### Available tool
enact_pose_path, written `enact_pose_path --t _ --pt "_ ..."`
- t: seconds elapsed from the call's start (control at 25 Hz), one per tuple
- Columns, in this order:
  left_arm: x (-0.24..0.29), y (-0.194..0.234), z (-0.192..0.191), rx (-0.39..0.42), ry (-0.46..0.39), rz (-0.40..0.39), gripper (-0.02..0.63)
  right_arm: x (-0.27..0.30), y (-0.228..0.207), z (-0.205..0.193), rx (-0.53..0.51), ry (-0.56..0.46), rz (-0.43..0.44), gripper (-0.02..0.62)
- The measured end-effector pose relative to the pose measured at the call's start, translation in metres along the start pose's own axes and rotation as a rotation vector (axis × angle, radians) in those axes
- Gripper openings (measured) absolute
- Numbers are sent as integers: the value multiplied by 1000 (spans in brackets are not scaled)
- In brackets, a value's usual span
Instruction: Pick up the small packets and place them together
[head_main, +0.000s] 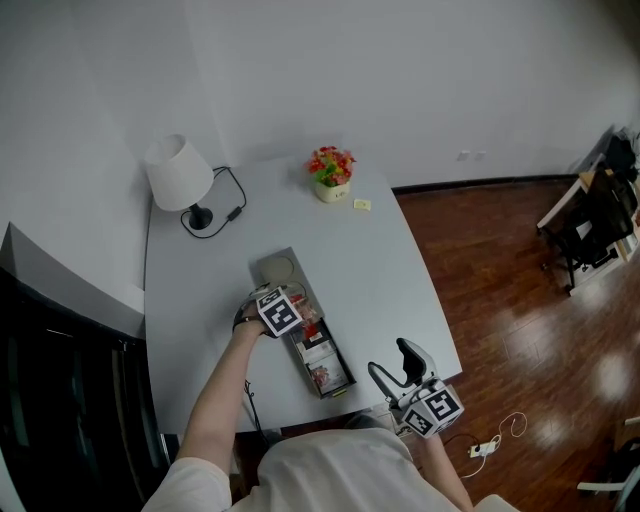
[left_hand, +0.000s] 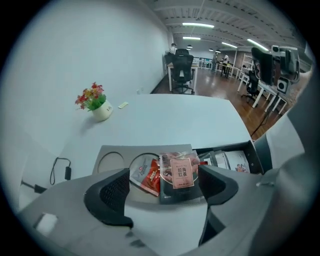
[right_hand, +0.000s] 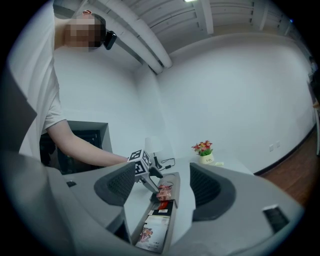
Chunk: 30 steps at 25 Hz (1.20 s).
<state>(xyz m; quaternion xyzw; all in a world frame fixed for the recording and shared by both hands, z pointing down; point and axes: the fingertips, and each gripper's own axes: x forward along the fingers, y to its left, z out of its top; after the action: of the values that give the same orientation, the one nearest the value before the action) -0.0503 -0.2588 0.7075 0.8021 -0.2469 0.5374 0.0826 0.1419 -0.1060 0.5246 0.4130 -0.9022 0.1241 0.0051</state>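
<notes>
- Hovering over the round-recess end of the grey tray (head_main: 264, 264), the left gripper (head_main: 300, 318) has its jaws spread wide, clamped on nothing.
- Left gripper view: a dark packet with a pink label (left_hand: 179, 175) lies flat on the tray between the jaws. Its right edge sits close to the right jaw; cannot tell if they touch.
- A red packet (left_hand: 151, 179) lies just beside the dark one on its left, partly under it, with a pale grey packet (left_hand: 139, 169) overlapping the red one further left. All three sit over one round recess.
- More packets (left_hand: 231, 161) lie in the long compartment at the tray's other end, apart from that group.
- The right gripper (head_main: 395, 368) is held off the near corner of the table (head_main: 390, 270), well apart from the tray. Its jaws stand apart and nothing is between them.
- Also on the table: a white lamp (head_main: 180, 175) with its cable (head_main: 232, 205), a flower pot (head_main: 331, 177) and a small yellow item (head_main: 362, 204) at the far edge.
</notes>
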Motion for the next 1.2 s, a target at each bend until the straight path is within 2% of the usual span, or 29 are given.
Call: enact_pose_path --t 0.16,0.36,0.56,0.72,0.84,1.0,1.12,1.2 --pt "-37 18 10 -137 -173 122 433 2 3 0 9 -10 13 336" --pt "-109 26 19 -321 -467 247 433 19 9 15 -1 -55 48 336" --pt "-183 16 1 -544 -744 327 431 40 24 36 -32 -105 95 336" --pt "-235 -1 -20 -621 -898 415 426 54 37 49 -46 -133 121 336" --pt "-269 -19 -35 -632 -972 514 397 58 41 60 -63 -175 105 336" --pt "-293 -43 -63 -641 -957 673 370 56 46 70 -70 -237 83 347" --pt "-302 -57 -79 -614 -932 758 364 58 52 64 -108 -208 69 347" --pt "-305 -65 -84 -607 -942 774 364 60 58 56 -159 -156 64 347"
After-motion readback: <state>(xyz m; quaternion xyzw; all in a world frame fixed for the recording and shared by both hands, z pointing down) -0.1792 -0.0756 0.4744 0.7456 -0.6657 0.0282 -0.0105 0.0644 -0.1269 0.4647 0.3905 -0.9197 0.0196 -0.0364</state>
